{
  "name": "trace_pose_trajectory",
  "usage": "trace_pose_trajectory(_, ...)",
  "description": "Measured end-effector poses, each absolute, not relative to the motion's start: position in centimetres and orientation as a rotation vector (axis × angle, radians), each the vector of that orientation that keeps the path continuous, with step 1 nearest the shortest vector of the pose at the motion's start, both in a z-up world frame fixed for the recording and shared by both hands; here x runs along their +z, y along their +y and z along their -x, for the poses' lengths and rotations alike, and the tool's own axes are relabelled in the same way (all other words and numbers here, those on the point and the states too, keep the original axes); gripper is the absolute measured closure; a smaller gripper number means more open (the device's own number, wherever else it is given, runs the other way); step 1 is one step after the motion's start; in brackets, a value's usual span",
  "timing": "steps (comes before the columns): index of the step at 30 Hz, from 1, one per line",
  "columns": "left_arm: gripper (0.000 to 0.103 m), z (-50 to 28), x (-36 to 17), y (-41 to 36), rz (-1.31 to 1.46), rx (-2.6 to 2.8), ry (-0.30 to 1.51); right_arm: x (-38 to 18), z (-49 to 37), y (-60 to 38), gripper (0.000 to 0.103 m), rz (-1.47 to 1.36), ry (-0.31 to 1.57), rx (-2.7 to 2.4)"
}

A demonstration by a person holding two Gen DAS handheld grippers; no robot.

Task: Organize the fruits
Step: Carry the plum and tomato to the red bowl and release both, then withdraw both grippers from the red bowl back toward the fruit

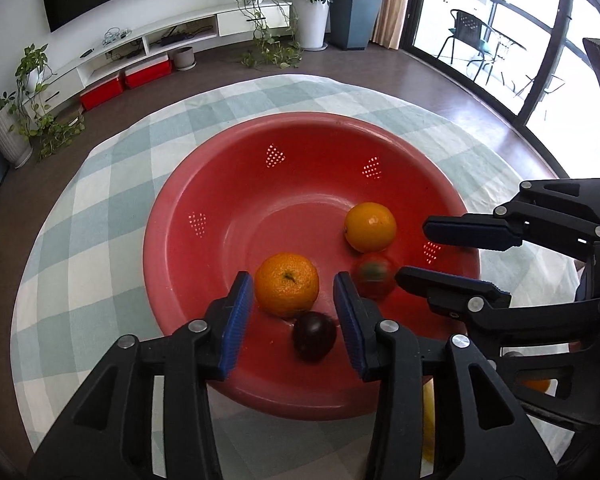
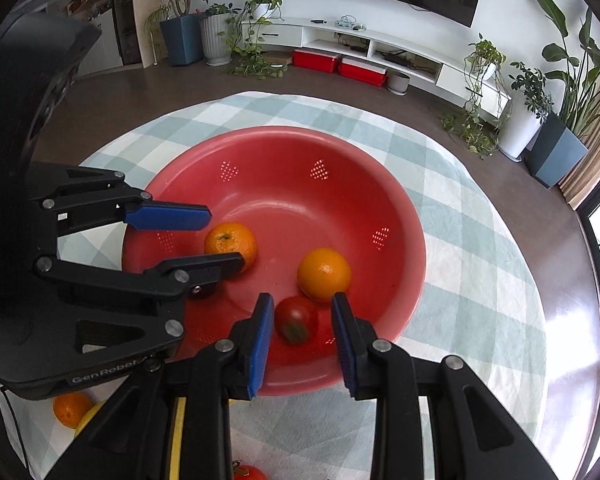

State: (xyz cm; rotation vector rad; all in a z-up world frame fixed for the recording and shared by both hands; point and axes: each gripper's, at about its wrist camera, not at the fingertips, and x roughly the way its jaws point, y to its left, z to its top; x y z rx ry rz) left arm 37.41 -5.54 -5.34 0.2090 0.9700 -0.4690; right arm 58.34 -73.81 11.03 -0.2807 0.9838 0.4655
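A red colander bowl [image 1: 300,120] [image 2: 280,132] sits on the checked cloth and holds several fruits. My left gripper [image 1: 293,292] [image 2: 225,236] is open low over its near side. A mandarin [image 1: 287,284] [image 2: 230,244] and a dark plum [image 1: 314,336] lie loose on the bowl floor between its blue pads, touched by neither. My right gripper [image 2: 302,300] [image 1: 412,251] is open too. A red tomato [image 2: 296,320] [image 1: 374,276], blurred in the left wrist view, lies free below its tips. A smooth orange [image 2: 324,274] [image 1: 370,226] rests just beyond.
Outside the bowl on the near cloth lie another orange [image 2: 70,408], a yellow fruit [image 2: 88,416] and a second tomato [image 2: 248,472]. The round table's edge [image 2: 284,94] curves behind the bowl. Potted plants and a TV shelf stand far behind.
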Motion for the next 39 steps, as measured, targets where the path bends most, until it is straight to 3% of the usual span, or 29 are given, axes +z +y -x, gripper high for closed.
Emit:
trace_pose_trajectory(8, 0.041, -35.6, -3.6, -4.2, -0.18, -0.452, 0.914, 12.1, -56.9, -74.4, 0.063, 0.255, 0.955, 0.467)
trace_pose_trajectory(12, 0.021, -33.2, -1.4, -2.9, -0.155, -0.445, 0.848, 14.3, -54.7, -76.0, 0.04, 0.215, 0.888, 0.463)
trace_pose_trajectory(17, 0.007, -28.9, 0.7, -0.9, -0.123, -0.441, 0.782, 16.2, -50.5, -79.1, 0.028, 0.111, 0.833, 0.474)
trace_pose_trajectory(24, 0.003, -21.3, 0.1, 1.7, -0.074, -0.43, 0.757, 15.5, -43.0, -82.7, 0.022, -0.045, 0.81, 0.469)
trace_pose_trajectory(39, 0.003, -10.0, -6.6, 4.2, 0.09, -0.408, 0.87, 9.8, -33.0, -82.9, 0.022, -0.187, 0.857, 0.445)
